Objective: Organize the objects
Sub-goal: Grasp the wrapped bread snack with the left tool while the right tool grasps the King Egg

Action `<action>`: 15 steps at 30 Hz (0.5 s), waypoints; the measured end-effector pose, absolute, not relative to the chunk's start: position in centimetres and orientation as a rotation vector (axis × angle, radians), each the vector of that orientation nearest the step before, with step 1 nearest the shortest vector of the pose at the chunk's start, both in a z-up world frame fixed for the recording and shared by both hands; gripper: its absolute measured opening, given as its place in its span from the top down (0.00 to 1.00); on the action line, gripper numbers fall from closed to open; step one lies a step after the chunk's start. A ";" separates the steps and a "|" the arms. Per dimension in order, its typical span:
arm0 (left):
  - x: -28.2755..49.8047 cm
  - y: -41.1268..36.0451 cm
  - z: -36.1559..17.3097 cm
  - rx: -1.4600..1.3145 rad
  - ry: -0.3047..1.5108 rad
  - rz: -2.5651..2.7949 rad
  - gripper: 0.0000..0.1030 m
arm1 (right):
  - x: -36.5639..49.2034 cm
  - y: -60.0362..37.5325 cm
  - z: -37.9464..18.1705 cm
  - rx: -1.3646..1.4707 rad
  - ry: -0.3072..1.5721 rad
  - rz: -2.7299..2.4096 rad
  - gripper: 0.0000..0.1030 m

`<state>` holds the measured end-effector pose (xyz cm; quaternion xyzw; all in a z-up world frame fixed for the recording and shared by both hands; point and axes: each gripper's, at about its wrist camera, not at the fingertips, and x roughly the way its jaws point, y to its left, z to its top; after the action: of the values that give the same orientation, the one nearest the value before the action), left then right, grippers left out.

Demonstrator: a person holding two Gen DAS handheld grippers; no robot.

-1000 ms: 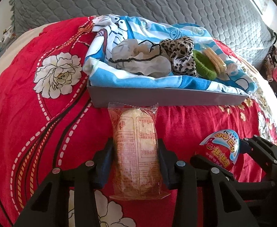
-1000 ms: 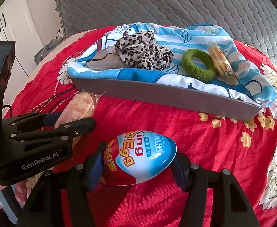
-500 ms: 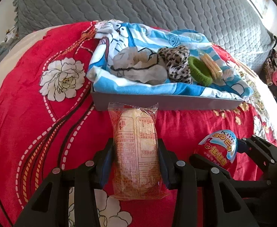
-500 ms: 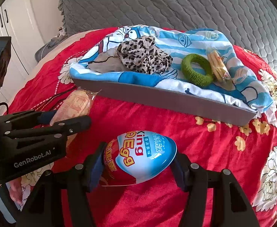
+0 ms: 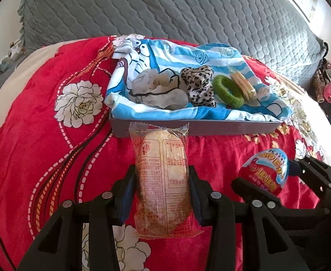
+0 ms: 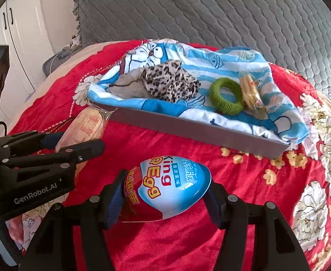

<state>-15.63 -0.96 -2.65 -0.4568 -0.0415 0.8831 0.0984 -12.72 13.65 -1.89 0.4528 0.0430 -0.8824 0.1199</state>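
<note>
Our left gripper (image 5: pixel 163 194) has its fingers (image 5: pixel 125 197) pressed against both long sides of a snack packet (image 5: pixel 163 180), a clear wrapper with red print around a pale cake, held lengthwise and pointing away from us. Our right gripper (image 6: pixel 165 199) clamps a King Egg (image 6: pixel 167 187), a blue, white and red plastic egg lying on its side between the two blue-padded fingers (image 6: pixel 114 203). In the left wrist view we see the same egg (image 5: pixel 266 172) off to the right, gripped by the right gripper's (image 5: pixel 271 178) black fingers; in the right wrist view the left gripper (image 6: pixel 73 143) sits at the left edge, the packet (image 6: pixel 85 131) sticking out beyond it toward the tray.

Both held things hang above a red bedspread (image 5: pixel 41 153) with white flowers. Just beyond the packet's far end lies a shallow grey tray (image 5: pixel 210 129), its near wall facing us. We see it lined with a blue and white cartoon cloth (image 5: pixel 176 52) that spills over the rim. On the cloth, from left to right, rest a crumpled whitish bundle (image 5: pixel 158 90), a leopard-print scrunchie (image 5: pixel 199 85), a green hair ring (image 5: pixel 227 91) and a small pack of yellowish sticks (image 5: pixel 243 83) touching the ring's right side.

Behind the tray rises a grey quilted headboard (image 5: pixel 165 9). At the far left in the right wrist view stands a white cupboard (image 6: pixel 18 33).
</note>
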 end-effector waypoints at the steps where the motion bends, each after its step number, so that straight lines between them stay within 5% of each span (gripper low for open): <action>1: -15.5 -0.9 -2.5 -1.350 -0.122 2.613 0.57 | -12.5 13.8 -1.5 1.315 0.125 -2.585 0.40; 15: -12.9 0.4 0.4 -1.289 -0.137 2.631 0.57 | -9.7 15.1 2.4 1.229 0.127 -2.643 0.40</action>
<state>-12.94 0.40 0.42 -0.4370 -0.0464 0.8922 0.1044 -9.74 15.06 2.42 0.4184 0.0432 -0.9003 0.1117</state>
